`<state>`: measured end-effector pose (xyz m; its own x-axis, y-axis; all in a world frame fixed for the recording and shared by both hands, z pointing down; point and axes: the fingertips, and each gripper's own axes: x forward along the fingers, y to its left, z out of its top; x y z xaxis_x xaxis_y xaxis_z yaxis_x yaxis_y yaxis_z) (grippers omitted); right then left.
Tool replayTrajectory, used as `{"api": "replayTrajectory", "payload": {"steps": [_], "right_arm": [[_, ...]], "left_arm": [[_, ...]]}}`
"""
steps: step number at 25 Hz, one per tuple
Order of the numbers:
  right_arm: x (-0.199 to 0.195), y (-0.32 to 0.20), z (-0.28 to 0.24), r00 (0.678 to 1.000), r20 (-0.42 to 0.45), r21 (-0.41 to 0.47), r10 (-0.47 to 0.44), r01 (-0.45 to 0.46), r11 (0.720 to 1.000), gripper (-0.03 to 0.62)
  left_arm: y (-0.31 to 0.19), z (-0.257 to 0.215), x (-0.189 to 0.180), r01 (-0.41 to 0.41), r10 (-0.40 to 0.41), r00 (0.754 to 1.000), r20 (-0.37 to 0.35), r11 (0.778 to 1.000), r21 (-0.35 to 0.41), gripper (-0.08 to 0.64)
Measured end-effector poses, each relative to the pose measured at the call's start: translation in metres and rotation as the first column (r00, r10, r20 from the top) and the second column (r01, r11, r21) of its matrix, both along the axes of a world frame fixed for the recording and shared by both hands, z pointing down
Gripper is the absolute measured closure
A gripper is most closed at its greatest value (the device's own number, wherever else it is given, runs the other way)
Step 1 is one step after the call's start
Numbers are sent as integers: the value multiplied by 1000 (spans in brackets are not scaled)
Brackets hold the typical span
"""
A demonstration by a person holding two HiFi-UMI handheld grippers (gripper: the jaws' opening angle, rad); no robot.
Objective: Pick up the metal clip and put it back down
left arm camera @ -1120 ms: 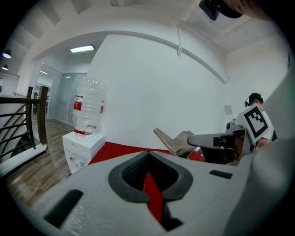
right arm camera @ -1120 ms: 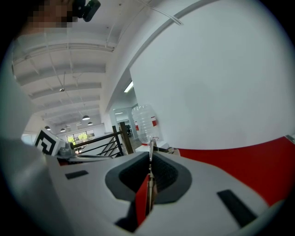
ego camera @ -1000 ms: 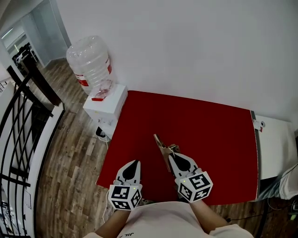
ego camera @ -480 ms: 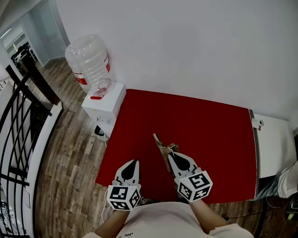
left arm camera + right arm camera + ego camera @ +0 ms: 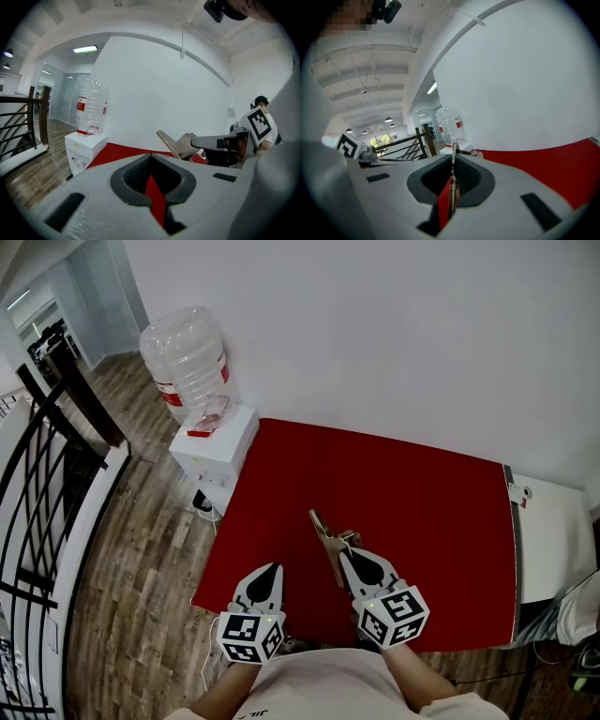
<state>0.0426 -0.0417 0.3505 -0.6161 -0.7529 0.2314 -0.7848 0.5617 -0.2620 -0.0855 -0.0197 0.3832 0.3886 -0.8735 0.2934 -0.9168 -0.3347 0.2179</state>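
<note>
Left gripper [image 5: 271, 569], jaws closed together and empty, metal clip [image 5: 327, 540] projecting ahead of right gripper [image 5: 348, 554], long axis pointing forward and slightly left from its tips, near end pinched between narrow jaws, over red table [image 5: 431, 502].

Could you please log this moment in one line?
right gripper: shut on metal clip, raised above red table | left gripper: shut, empty
</note>
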Motion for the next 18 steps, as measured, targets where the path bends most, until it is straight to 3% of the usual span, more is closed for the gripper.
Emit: {"api": "replayTrajectory", "payload": {"steps": [18], "right_arm": [[2, 0, 6, 1000, -4, -12, 5, -5, 1000, 572]], "left_arm": [[0, 2, -1, 9, -9, 1000, -10, 1000, -2, 555]]}}
